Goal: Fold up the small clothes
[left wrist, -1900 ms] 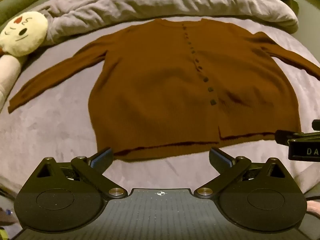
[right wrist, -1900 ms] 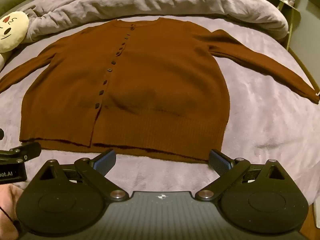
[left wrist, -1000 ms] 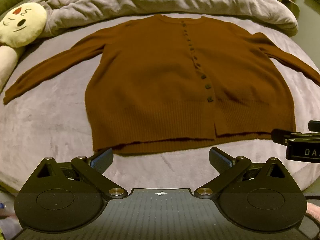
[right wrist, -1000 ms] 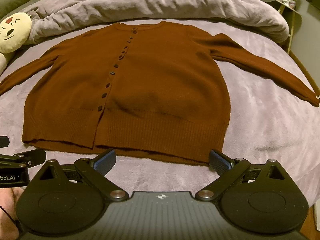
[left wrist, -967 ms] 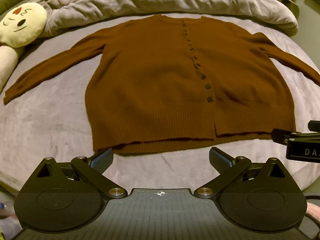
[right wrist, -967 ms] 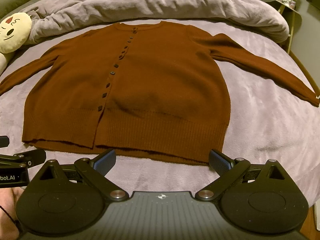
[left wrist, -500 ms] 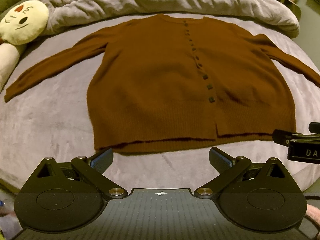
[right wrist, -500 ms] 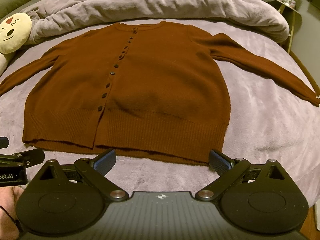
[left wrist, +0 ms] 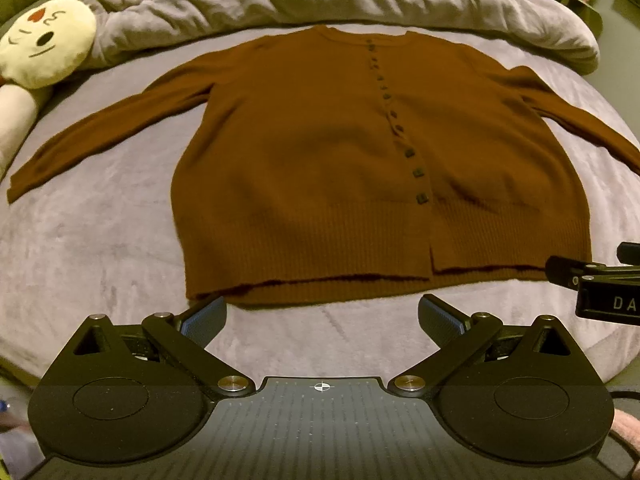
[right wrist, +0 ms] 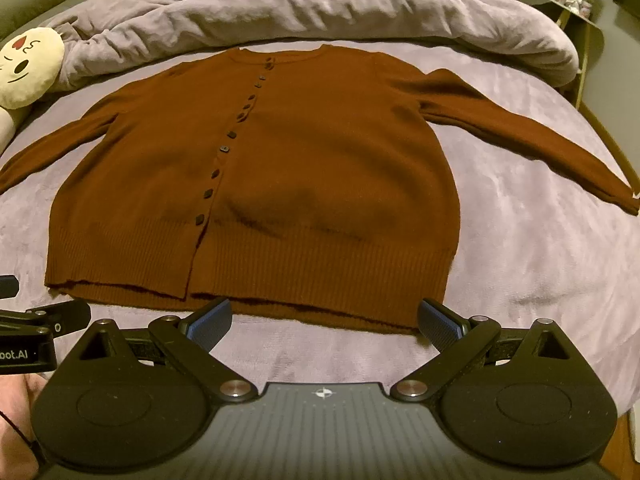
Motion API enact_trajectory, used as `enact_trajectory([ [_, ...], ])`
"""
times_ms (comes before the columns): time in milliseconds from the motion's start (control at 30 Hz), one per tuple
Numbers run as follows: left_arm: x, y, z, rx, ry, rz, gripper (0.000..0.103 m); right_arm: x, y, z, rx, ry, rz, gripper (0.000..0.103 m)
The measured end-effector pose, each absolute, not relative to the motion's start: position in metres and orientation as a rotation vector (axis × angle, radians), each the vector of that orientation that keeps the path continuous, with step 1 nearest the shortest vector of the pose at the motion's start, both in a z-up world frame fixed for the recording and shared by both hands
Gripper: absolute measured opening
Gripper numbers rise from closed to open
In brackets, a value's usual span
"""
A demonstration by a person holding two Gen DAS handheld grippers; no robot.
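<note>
Item: one brown cardigan point(left wrist: 304, 168), knitted, buttoned down the front with a row of dark buttons point(left wrist: 408, 154), lying flat and face up on a bed with a grey-lilac cover point(left wrist: 80, 248). Both sleeves are spread outward, the left sleeve point(left wrist: 100, 136) toward a cream plush toy point(left wrist: 44, 52), the right sleeve point(right wrist: 528, 140) toward the far edge of the mattress. The ribbed hem point(right wrist: 280, 272) lies nearest the cameras, with a slight rumple above it on the right half. A bunched duvet point(right wrist: 300, 4) lies beyond the collar. Left gripper point(left wrist: 322, 314): jaws wide apart, nothing held, poised just short of the hem and clear of the cloth. Right gripper point(right wrist: 324, 318): likewise spread wide and empty, just short of the hem toward its right corner. Each tool shows at the edge of the other's view. Step in hand, by judgement: the garment is laid out and no fold is yet made; this looks like the approach before the first fold. Next move likely calls for a pinch on a sleeve or side edge, taking both knit layers together, then carrying it across the body without dragging the rest askew.
</note>
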State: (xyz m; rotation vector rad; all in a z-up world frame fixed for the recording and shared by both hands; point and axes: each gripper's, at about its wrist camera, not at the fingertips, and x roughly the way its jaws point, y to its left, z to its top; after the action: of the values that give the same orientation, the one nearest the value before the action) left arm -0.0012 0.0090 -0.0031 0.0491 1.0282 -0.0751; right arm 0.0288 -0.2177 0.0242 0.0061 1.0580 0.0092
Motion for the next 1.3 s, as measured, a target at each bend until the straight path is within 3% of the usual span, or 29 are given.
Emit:
enact_trajectory([
  [1300,-0.0002,0.0072,-0.0026,0.039,1.031,-0.092,0.103,0.0284,-0.2209,0.0239,0.022,1.039,0.022,0.099],
])
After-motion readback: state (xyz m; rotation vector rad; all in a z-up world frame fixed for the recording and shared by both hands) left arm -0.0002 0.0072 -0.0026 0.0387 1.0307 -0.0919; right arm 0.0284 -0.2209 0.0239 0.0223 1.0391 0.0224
